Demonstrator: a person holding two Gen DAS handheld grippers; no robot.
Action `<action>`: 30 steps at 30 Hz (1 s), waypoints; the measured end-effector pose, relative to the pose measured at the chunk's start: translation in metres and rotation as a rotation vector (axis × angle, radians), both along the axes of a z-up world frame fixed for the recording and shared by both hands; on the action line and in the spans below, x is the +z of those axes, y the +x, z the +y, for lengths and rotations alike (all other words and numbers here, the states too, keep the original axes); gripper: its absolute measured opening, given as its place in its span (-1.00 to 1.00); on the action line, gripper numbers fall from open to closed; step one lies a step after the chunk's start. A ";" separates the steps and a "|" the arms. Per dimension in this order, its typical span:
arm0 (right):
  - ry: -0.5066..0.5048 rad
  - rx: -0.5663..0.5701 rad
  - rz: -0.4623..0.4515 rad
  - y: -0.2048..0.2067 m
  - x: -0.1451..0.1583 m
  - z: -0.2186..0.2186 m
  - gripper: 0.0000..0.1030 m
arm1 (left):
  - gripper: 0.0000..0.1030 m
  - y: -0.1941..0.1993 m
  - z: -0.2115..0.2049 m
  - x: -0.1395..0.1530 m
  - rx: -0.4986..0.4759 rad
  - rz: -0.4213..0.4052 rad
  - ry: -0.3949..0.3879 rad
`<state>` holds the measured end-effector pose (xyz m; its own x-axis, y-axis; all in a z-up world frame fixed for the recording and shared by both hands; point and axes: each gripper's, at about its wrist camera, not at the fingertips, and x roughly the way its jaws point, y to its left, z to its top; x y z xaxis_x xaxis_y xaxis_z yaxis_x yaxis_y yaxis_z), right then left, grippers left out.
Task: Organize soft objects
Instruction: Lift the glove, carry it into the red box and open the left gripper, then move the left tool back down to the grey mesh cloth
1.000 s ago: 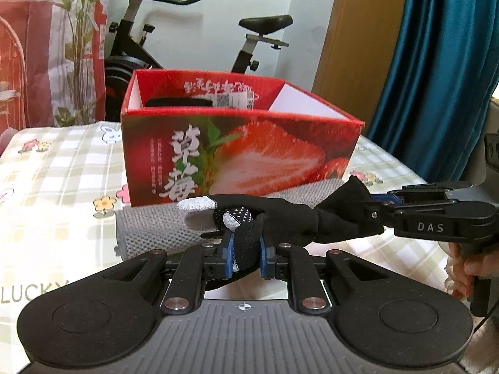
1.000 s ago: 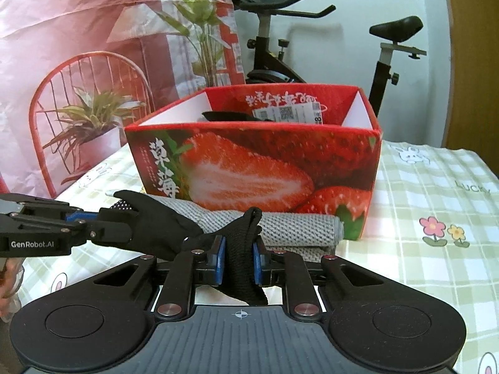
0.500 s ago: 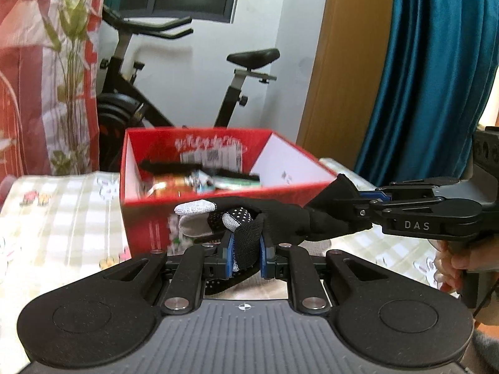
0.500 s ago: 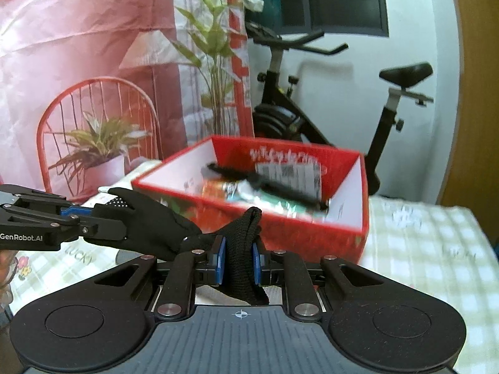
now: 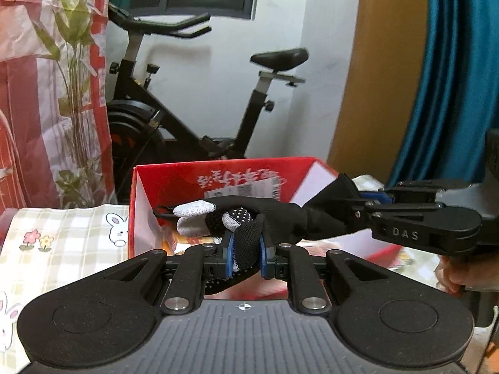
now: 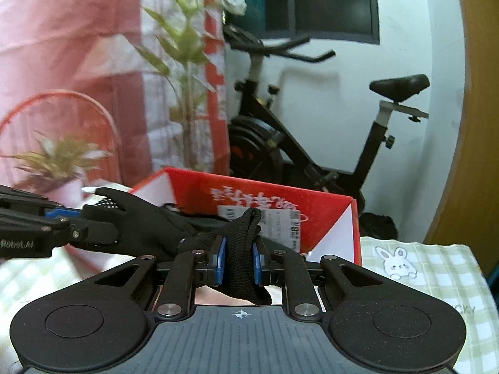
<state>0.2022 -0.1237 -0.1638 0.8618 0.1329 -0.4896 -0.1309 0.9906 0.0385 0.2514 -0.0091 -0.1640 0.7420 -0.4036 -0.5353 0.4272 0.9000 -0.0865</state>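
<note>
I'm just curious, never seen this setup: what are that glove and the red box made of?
Glove: seemingly black knit or mesh fabric with pale grey fingertip patches and white grip dots; it sags limply between the two hand-held grippers.
Box: likely glossy printed cardboard, judging by thin straight walls, white inside faces and a stuck-on label.
</note>
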 end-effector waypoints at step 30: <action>-0.047 -0.115 0.060 0.022 -0.016 0.000 0.99 | 1.00 0.017 0.000 -0.005 0.073 -0.012 0.130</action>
